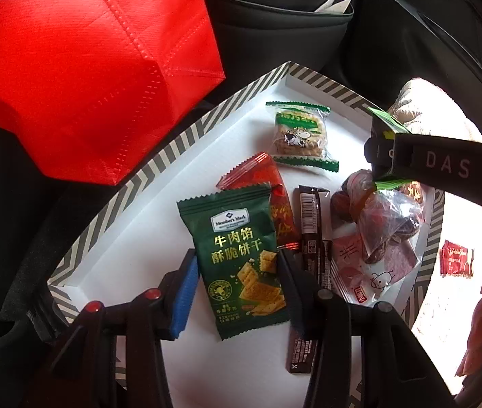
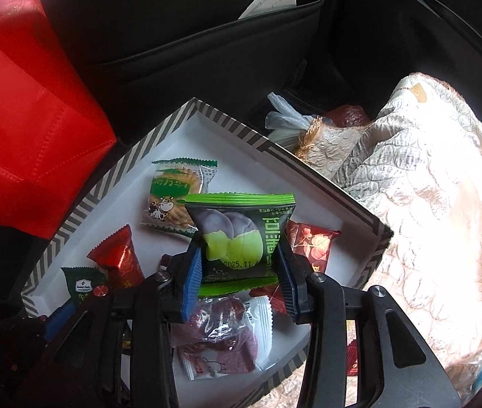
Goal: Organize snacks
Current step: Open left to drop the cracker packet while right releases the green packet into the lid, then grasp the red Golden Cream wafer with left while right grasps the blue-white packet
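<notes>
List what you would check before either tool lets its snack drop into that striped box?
1. Left tool around the dark green cracker packet: ok.
2. Right tool pinching the black and lime-green snack packet: ok.
3. Both packets above the white box with the grey-striped rim: ok.
4. Bare floor left in the box: ok.
5. Cow-print biscuit packet clear of both tools: ok.
6. Height above the box floor: cannot tell.

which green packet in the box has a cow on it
The clear cookie packet with green serrated ends, lying free near the box's far corner. The dark green cracker packet shows crackers, no cow.
</notes>
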A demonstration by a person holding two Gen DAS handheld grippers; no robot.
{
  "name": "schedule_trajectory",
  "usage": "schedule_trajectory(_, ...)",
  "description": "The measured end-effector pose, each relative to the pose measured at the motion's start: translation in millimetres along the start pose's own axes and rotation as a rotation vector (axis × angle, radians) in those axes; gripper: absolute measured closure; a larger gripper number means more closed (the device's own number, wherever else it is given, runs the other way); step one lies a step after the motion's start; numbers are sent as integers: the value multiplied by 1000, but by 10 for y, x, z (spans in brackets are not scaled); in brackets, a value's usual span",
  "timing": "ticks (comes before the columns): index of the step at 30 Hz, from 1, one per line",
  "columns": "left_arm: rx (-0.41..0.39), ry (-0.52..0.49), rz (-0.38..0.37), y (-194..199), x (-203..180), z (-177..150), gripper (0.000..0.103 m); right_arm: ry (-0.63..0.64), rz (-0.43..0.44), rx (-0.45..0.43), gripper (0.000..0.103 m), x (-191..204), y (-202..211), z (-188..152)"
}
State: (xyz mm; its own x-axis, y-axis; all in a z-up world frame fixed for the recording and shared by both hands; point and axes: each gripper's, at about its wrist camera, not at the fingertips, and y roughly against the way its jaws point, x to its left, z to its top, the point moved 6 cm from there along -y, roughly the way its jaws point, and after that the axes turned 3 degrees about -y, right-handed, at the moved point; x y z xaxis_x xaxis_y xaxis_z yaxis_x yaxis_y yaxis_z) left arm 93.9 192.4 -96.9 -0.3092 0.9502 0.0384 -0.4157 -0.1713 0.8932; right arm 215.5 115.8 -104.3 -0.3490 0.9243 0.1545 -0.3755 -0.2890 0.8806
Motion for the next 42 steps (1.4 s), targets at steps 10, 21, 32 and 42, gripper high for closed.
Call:
schedule_trajectory(10, -24, -2, -21, 161, -26, -41, 22, -41, 37, -42, 53, 8, 136, 22)
schedule_trajectory(21, -94, -85, -62, 496, -316, -112, 19, -125, 48, -114, 53, -323, 720, -468)
schedule_trajectory(32, -100, -204, -126, 708, -851, -253, 18, -218, -3, -157, 53, -1038, 1264, -1278)
schedule_trajectory(42, -72, -349, -198, 685, -1398, -355, 18, -314, -51, -161, 53, -1624, 1492, -1838)
